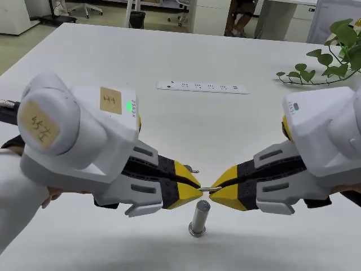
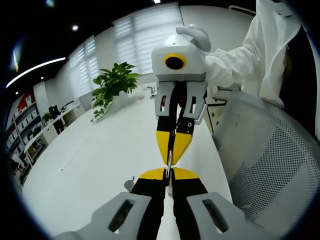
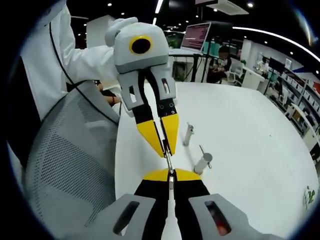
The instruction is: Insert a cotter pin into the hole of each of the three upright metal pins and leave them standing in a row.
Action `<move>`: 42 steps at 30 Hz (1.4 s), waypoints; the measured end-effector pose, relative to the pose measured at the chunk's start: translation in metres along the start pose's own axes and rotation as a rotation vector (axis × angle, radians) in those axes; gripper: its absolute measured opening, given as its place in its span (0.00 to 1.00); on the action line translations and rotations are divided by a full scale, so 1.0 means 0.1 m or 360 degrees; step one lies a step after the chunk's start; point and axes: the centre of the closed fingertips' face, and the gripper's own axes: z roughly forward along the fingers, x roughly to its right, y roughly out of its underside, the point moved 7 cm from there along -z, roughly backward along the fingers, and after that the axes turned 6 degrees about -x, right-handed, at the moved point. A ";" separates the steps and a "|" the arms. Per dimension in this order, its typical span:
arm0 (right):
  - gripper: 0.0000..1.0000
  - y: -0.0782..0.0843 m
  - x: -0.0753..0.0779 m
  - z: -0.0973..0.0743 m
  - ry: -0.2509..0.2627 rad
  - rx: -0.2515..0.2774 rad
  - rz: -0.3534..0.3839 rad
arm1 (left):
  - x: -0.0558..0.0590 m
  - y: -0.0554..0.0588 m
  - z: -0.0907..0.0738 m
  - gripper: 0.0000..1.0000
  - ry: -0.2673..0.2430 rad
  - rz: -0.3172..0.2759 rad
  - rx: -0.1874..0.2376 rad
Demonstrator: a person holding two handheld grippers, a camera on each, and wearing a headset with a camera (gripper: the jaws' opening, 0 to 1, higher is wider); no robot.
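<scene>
A white worktop (image 1: 84, 51) carries one bare metal pin (image 1: 198, 219), standing upright near its front edge. Well beyond that pin lies a white power strip (image 1: 202, 87). Beyond the pin and off to its right, a leafy plant (image 1: 333, 56) trails over the worktop's edge.

In the right gripper view, two metal pins (image 3: 203, 162) stand close together on the worktop. Each has a thin wire piece at its top. A mesh chair (image 3: 65, 160) and a person's white sleeve (image 3: 87, 62) fill the side behind the left gripper. In the head view the bulky gripper bodies hide the worktop on both sides of the bare metal pin, and the jaws of the left one cover most of what stands just beyond it.

The left gripper (image 1: 198, 188) and the right gripper (image 1: 217, 189) meet tip to tip just above the bare metal pin, without touching it. Between them a thin cotter pin (image 1: 209, 189) lies about level, held over the pin's top. Each gripper's yellow jaws are pinched down narrow on one end of it. The left gripper view shows the same wire (image 2: 169, 160) running straight from its own closed tips into the tips of the other gripper.
</scene>
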 end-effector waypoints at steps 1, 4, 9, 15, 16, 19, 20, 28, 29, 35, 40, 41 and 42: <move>0.00 0.00 -0.01 0.00 -0.0019 0.0013 0.0043 | 0.00 0.01 0.01 0.01 0.0010 0.0018 -0.0021; 0.00 -0.01 -0.02 -0.01 -0.0009 0.0037 0.0054 | -0.01 0.01 0.03 0.04 0.0004 0.0005 -0.0018; 0.00 0.01 -0.04 -0.04 0.0016 0.0048 0.0046 | -0.01 0.02 0.07 0.29 0.0014 -0.0013 -0.0015; 0.00 0.18 0.02 -0.08 0.0054 -0.0014 0.0071 | -0.05 0.12 0.14 0.30 0.0014 -0.0059 -0.0058; 0.00 0.21 0.02 -0.08 0.0056 -0.0025 0.0072 | -0.05 0.13 0.15 0.31 0.0017 -0.0063 -0.0060; 0.00 0.31 0.02 -0.09 0.0068 -0.0076 0.0070 | -0.03 0.16 0.20 0.30 0.0044 -0.0087 -0.0067; 0.00 0.33 0.02 -0.09 0.0070 -0.0084 0.0075 | -0.03 0.17 0.22 0.29 0.0051 -0.0094 -0.0071; 0.00 0.52 0.03 -0.06 0.0073 -0.0137 0.0128 | -0.01 0.26 0.36 0.25 0.0115 -0.0115 -0.0108; 0.00 0.54 0.03 -0.05 0.0075 -0.0140 0.0132 | -0.01 0.26 0.37 0.24 0.0119 -0.0117 -0.0107; 0.00 0.63 0.02 -0.02 0.0058 -0.0175 0.0151 | -0.02 0.28 0.42 0.22 0.0133 -0.0134 -0.0114; 0.00 0.65 0.02 -0.01 0.0047 -0.0177 0.0158 | -0.01 0.28 0.45 0.20 0.0144 -0.0134 -0.0115; 0.00 0.65 0.02 0.00 0.0044 -0.0176 0.0156 | -0.01 0.28 0.46 0.19 0.0143 -0.0137 -0.0116; 0.00 0.65 0.02 0.00 0.0040 -0.0176 0.0156 | -0.01 0.28 0.46 0.19 0.0139 -0.0136 -0.0119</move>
